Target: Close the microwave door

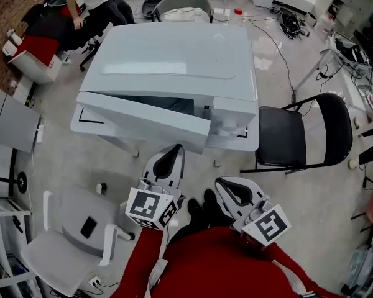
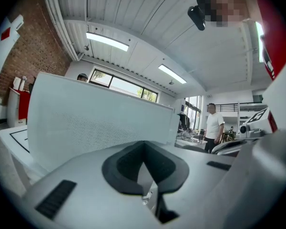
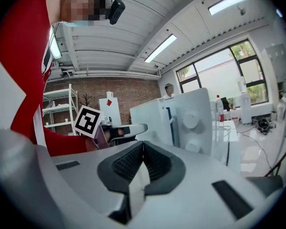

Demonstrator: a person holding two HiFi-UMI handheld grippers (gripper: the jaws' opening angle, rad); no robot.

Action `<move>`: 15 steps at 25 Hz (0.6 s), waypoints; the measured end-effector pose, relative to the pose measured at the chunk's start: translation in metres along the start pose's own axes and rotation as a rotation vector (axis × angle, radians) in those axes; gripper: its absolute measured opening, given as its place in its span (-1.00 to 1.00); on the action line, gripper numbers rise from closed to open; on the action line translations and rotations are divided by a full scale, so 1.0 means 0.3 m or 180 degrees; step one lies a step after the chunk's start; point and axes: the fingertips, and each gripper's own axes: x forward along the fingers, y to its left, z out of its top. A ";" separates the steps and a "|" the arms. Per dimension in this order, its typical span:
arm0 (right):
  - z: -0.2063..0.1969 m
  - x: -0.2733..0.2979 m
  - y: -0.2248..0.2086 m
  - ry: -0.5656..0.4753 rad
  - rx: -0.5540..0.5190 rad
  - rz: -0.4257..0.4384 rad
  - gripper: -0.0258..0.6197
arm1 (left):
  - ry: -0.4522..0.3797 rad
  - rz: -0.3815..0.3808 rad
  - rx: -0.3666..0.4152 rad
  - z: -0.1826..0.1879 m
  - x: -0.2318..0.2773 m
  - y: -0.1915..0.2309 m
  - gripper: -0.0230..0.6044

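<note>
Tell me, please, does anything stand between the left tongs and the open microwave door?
Nothing visible does. The left tongs, shut and empty, point at the microwave door, which stands ajar just ahead of them. The gap behind the door also looks free.

Left gripper [image 1: 173, 156]: I see a white shell with black pads lining the jaws.
Right gripper [image 1: 227, 188]: same white shell, ribbed black pads.
Marker cubes: white with black square codes; left cube [image 1: 150, 208], right cube [image 1: 272, 224].
Clothing: red top [image 1: 205, 262], white straps [image 1: 156, 269].
Shoes [image 1: 204, 207]: black.
Head camera [image 3: 116, 11]: small, black.
</note>
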 end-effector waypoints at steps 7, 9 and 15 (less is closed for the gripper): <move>0.049 -0.002 -0.182 -0.0054 -0.0144 -0.0347 -0.88 | 0.0053 0.0120 -0.0001 0.004 0.098 0.013 -0.95; 0.074 0.002 -0.214 -0.0115 -0.0172 -0.0399 -0.88 | 0.0094 0.0154 -0.0020 -0.001 0.117 0.021 -0.91; 0.115 0.021 -0.271 -0.0155 -0.0275 -0.0425 -0.88 | 0.0170 0.0298 -0.0142 -0.008 0.148 0.038 -0.91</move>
